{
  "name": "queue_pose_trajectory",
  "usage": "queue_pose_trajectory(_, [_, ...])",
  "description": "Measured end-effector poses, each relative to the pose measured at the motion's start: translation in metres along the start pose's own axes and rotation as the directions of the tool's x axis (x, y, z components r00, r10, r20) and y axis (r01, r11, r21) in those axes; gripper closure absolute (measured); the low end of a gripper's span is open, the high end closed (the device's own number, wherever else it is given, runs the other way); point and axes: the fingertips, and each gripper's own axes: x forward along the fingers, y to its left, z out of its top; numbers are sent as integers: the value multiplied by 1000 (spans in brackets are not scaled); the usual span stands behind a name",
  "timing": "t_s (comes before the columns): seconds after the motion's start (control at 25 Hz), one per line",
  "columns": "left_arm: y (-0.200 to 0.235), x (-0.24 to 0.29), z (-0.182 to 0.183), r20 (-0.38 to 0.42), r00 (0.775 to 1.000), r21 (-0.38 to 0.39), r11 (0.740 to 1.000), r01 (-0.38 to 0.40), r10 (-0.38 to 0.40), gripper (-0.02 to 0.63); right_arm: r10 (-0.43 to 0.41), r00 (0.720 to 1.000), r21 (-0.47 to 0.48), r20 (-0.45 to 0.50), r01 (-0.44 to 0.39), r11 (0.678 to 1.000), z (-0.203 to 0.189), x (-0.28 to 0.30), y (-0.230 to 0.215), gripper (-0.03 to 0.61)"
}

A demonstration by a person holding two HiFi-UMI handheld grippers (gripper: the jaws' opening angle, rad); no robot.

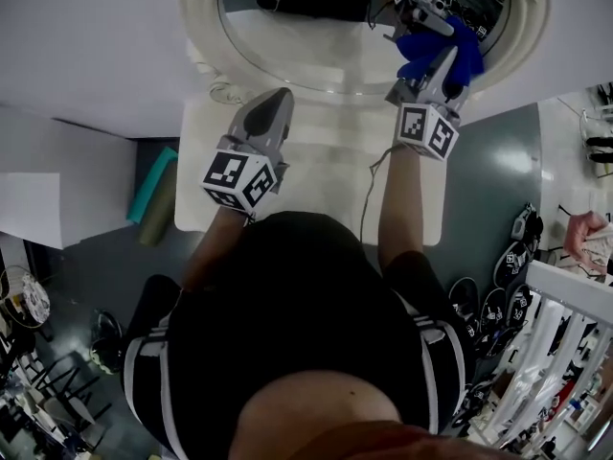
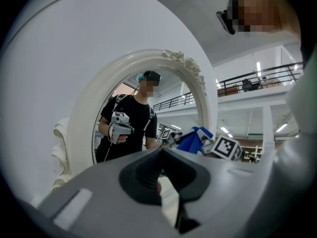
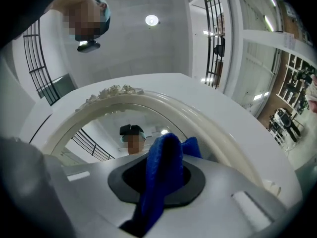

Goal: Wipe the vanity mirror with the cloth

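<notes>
The left gripper (image 1: 272, 102) hovers over the white table (image 1: 316, 175), just below the lower-left rim of the vanity mirror (image 1: 316, 51). Its jaws are closed together with nothing between them. At the mirror's lower right, the right gripper (image 1: 446, 57) has its jaws clamped on the blue cloth (image 1: 467, 57), which meets its own reflection on the glass.

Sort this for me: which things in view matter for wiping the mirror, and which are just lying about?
For the job:
- vanity mirror
- blue cloth, clamped in the right gripper by the glass

Just lying about:
- left gripper, shut and empty, over the white tabletop
- teal roll and olive roll on the floor
</notes>
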Motion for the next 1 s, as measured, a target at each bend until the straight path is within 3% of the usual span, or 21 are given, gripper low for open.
queue_pose_trajectory(0.44, [16, -14, 8, 30, 999, -14, 1000, -18, 18, 604, 59, 998, -73, 18, -57, 996, 31, 22, 45, 535])
queue_pose_trajectory(0.64, [30, -24, 14, 54, 998, -31, 999, -35, 37, 604, 112, 993, -115, 25, -108, 987, 45, 36, 85, 535])
queue_pose_trajectory(1.0, [46, -36, 17, 69, 996, -52, 997, -51, 55, 604, 233, 972, -241, -12, -229, 943, 52, 47, 166, 535])
